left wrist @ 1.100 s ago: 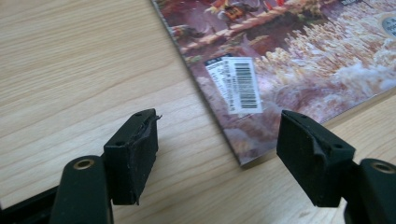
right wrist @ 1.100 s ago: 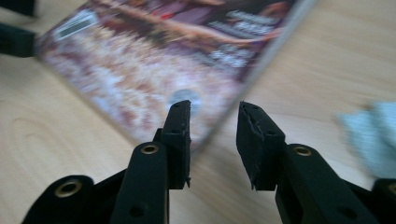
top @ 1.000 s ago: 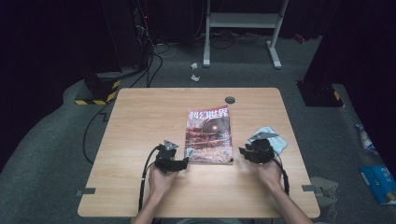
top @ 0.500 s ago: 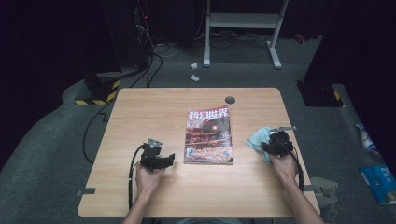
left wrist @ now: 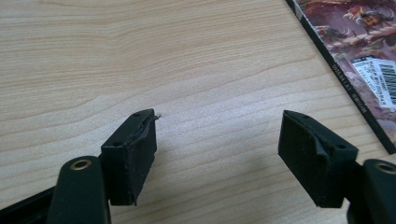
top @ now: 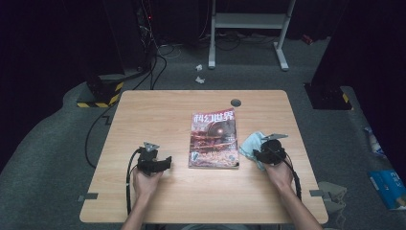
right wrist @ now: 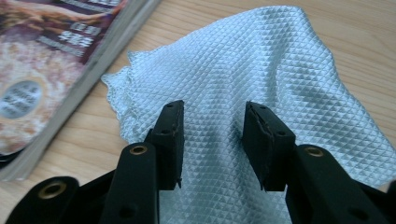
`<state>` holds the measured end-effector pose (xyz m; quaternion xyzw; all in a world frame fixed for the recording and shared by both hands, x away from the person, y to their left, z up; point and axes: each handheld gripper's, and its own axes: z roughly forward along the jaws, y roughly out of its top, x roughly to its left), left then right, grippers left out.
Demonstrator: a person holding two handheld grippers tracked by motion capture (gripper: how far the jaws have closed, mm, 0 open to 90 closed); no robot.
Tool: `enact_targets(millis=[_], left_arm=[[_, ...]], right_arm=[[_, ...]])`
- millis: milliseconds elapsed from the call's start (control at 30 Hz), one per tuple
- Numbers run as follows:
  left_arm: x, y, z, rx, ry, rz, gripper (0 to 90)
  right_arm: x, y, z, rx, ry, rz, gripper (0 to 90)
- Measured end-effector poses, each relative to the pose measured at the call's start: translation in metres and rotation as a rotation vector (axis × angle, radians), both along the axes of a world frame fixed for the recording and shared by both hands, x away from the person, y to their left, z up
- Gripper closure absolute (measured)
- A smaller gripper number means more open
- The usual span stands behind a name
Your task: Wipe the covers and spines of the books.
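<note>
A magazine [top: 214,139] with a reddish cover lies flat at the table's middle. A light blue waffle-weave cloth [top: 250,143] rests just right of it. My right gripper [top: 257,154] points left over the cloth's near edge. In the right gripper view its jaws stand apart above the cloth [right wrist: 261,60], the gripper [right wrist: 212,121] holding nothing, with the magazine [right wrist: 42,70] at the left. My left gripper [top: 166,164] is left of the magazine, apart from it. The left gripper [left wrist: 215,140] is wide open over bare wood, and the magazine's corner [left wrist: 355,51] shows at the upper right.
The wooden table [top: 158,115] has a dark round grommet [top: 235,102] at its far edge. Cables trail from both grippers to the near edge. A metal stand [top: 249,21] and black equipment stand on the grey floor beyond.
My left gripper has drawn leftward, away from the magazine. The right gripper swung out to the right, then came back a little toward the cloth.
</note>
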<state>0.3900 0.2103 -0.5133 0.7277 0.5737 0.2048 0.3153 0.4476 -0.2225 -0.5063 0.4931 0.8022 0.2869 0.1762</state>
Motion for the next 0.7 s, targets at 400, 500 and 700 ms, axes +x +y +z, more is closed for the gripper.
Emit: enact_targets(millis=[400,500,700], left_arm=[[-0.004,0.006,0.003,-0.011,-0.028,-0.009,27.5],[-0.006,0.008,0.005,-0.017,-0.044,-0.015,27.3],[-0.012,0.016,0.007,-0.05,-0.07,-0.002,27.0]], right_arm=[[-0.017,-0.011,0.018,0.093,-0.048,0.003,56.2],[-0.023,-0.021,0.024,0.117,-0.072,-0.013,55.4],[-0.033,-0.04,0.026,0.141,-0.093,-0.046,54.1]])
